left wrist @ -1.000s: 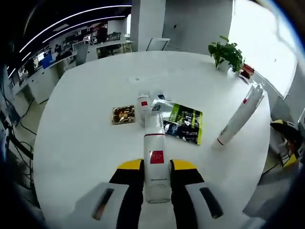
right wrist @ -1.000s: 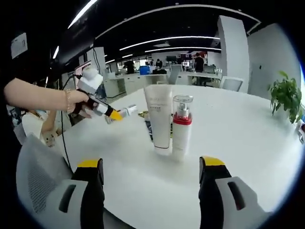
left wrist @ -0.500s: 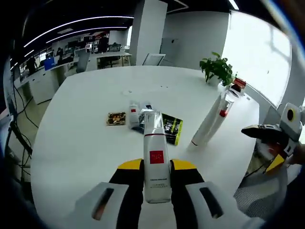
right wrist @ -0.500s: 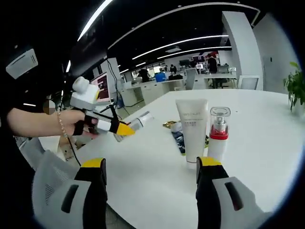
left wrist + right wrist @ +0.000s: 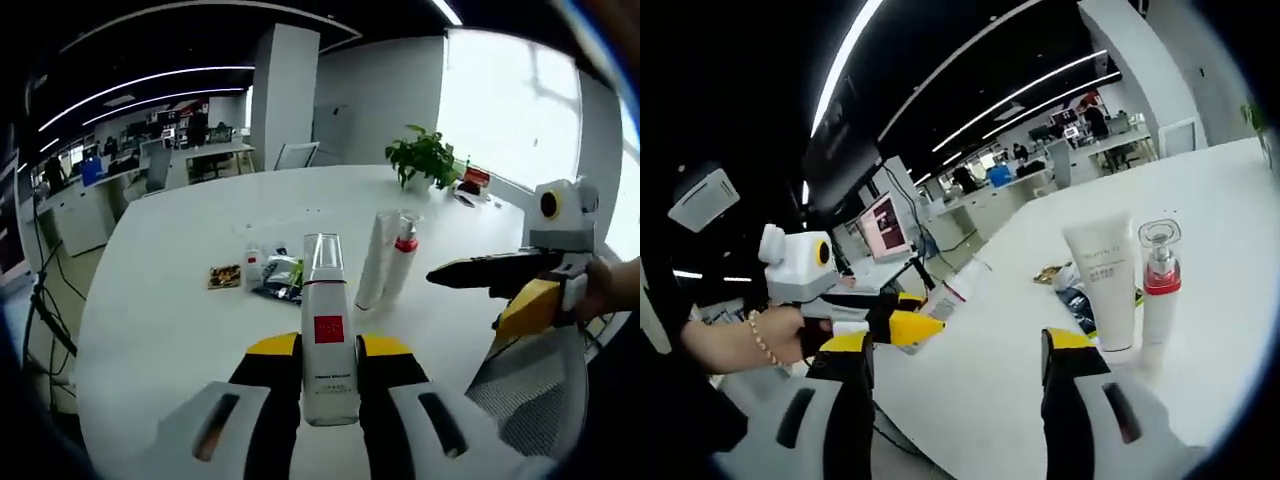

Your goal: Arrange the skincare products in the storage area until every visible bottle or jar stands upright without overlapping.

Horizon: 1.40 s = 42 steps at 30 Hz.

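I hold a clear-capped bottle [image 5: 328, 340] clenched in the left tongs [image 5: 329, 365], long axis pointing up-frame toward the upright tube [image 5: 374, 262] and pump bottle [image 5: 401, 264] at centre | right tongs [image 5: 955, 360] released, empty | right gripper view shows the pair standing on the surface [image 5: 1010, 380] at right of frame; left gripper view adds small items [image 5: 262, 275] lying left of them.

In the left gripper view, a tube [image 5: 372, 262] and pump bottle [image 5: 401, 260] stand touching on the table [image 5: 170, 290], packets [image 5: 276, 278] at their nine o'clock, a plant [image 5: 424, 157] at twelve.
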Each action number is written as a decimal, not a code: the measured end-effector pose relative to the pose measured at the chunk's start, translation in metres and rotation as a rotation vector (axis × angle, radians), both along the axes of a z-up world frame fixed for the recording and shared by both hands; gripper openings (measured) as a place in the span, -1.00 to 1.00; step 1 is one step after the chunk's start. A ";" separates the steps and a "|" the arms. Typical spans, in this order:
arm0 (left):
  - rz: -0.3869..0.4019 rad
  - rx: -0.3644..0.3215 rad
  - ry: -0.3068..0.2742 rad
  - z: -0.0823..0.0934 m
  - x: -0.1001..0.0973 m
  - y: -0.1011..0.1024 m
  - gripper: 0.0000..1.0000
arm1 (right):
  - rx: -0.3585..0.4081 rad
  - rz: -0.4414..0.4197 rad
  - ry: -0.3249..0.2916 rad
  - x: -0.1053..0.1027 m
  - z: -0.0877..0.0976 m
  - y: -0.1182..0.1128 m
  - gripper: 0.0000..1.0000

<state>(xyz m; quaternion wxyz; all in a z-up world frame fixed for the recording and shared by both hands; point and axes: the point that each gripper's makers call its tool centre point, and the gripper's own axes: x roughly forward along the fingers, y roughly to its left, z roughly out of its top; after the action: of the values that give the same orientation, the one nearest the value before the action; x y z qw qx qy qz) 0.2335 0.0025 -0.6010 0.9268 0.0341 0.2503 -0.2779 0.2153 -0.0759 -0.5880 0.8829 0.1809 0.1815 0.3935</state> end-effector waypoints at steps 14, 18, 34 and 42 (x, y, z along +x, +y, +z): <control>-0.065 -0.003 -0.096 0.028 -0.031 -0.021 -0.61 | 0.221 0.001 0.101 -0.007 0.023 0.022 0.20; -0.089 0.016 -0.132 0.035 -0.037 -0.029 -0.61 | 0.288 -0.006 0.140 -0.011 0.024 0.026 0.13; -0.132 0.093 -0.172 0.039 -0.048 -0.036 -0.61 | 0.348 0.051 0.194 -0.023 0.029 0.039 -0.38; -0.139 0.099 -0.162 0.036 -0.051 -0.036 -0.61 | 0.345 0.061 0.196 -0.026 0.026 0.038 -0.53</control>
<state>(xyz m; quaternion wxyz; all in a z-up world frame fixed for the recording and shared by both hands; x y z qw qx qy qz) 0.1830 -0.0340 -0.5655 0.9196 0.1194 0.1849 -0.3253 0.1890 -0.0375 -0.5621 0.8046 0.3615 0.2019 0.4256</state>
